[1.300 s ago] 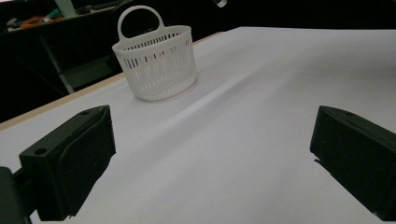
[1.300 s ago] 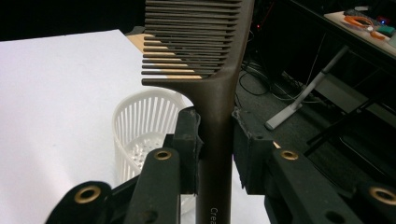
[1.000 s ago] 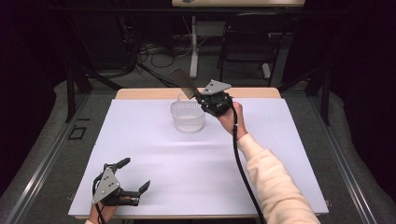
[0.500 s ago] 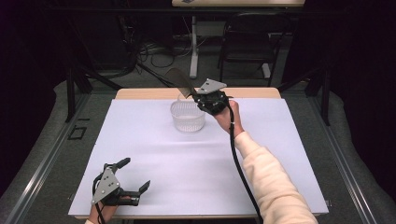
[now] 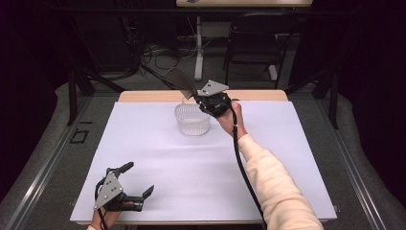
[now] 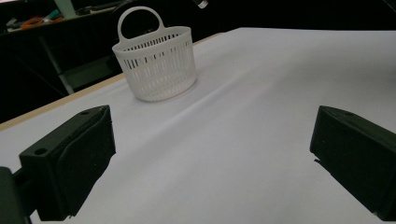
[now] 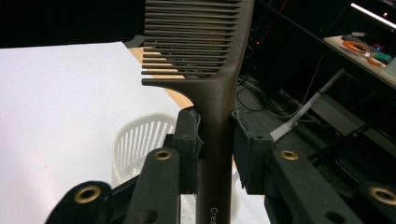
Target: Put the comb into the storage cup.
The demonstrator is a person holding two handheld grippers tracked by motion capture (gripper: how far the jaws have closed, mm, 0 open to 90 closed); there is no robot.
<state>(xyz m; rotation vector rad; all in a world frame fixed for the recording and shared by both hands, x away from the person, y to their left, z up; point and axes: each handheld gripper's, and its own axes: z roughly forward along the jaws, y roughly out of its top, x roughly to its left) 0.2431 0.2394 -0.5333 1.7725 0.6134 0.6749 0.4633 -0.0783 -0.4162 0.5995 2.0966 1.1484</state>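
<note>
My right gripper [image 5: 200, 98] is shut on the handle of a dark brown comb [image 7: 205, 56], held just above and behind the rim of a white slatted basket [image 5: 192, 120] at the far middle of the white table sheet. The comb [image 5: 181, 79] juts up and to the left from the jaws in the high view. In the right gripper view the basket [image 7: 140, 140] lies below the jaws. My left gripper [image 5: 139, 182] rests near the front left edge of the table, open with nothing between its fingers. Its own view shows the basket [image 6: 156, 65] far ahead, with a loop handle.
A white sheet [image 5: 287, 158] covers the table, with a wooden strip [image 5: 143, 96] showing at the far edge. Beyond the table are a dark chair [image 5: 253, 43], cables and stand legs on the floor.
The right gripper with the comb has shifted slightly up and left above the basket. The left gripper has kept still.
</note>
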